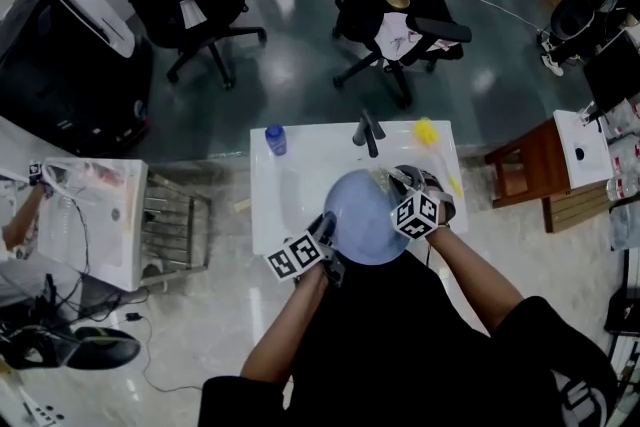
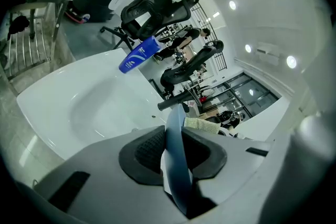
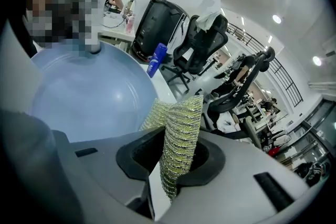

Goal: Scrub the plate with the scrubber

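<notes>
Plate (image 1: 365,215), pale blue, held over the white sink (image 1: 285,190) at frame centre in the head view, where the marker cubes and the person's forearms cover the tips of both claws, so neither grip can be read there. Left gripper view: the left claw (image 2: 176,150) pinches the plate's rim, seen edge-on as a thin blue blade between the dark pads; the plate's face is not visible from this side. Right gripper view: the right claw (image 3: 177,157) is clamped on the scrubber (image 3: 181,128), a yellow-green mesh pad just beside the plate's concave face, which fills the frame's left; whether pad and plate touch cannot be told. In the head view the scrubber is only a pale scrap at the plate's upper right edge. Blue bottle (image 1: 275,140) and dark faucet (image 1: 367,133) sit on the sink's far rim; the yellow object (image 1: 427,132) beside them is too small to identify.
</notes>
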The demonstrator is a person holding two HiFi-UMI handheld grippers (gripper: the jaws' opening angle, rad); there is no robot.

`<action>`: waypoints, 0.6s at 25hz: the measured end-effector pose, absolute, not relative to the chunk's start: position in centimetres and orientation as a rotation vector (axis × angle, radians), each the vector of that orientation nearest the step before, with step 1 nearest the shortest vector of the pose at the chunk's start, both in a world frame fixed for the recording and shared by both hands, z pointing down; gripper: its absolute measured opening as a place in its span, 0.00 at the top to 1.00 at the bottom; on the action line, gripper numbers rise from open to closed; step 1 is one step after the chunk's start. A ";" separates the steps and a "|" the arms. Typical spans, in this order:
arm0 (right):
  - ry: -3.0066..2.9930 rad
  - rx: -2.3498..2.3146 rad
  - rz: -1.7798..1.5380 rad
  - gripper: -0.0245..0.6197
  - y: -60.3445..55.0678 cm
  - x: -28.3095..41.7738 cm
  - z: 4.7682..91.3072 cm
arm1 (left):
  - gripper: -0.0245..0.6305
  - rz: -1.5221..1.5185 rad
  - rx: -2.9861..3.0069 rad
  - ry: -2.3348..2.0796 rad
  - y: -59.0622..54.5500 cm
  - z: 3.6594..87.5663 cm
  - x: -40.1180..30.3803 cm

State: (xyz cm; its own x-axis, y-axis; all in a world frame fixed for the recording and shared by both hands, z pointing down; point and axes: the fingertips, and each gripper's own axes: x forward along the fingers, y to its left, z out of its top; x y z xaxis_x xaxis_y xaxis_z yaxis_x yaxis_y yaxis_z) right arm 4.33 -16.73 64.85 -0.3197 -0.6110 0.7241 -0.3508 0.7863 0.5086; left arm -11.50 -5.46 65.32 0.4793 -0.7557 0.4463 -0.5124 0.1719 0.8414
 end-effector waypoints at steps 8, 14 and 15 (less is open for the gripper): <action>-1.916 0.691 -0.282 0.85 -15.2 5.5 65.7 | 0.86 -0.255 1.460 -1.172 -5.5 65.9 -12.1; -1.913 0.671 -0.240 0.86 -14.5 6.1 66.1 | 0.85 -0.269 1.464 -1.188 -6.2 65.7 -12.6; -1.917 0.670 -0.221 0.86 -14.3 6.2 66.2 | 0.85 -0.268 1.464 -1.191 -6.3 65.6 -12.7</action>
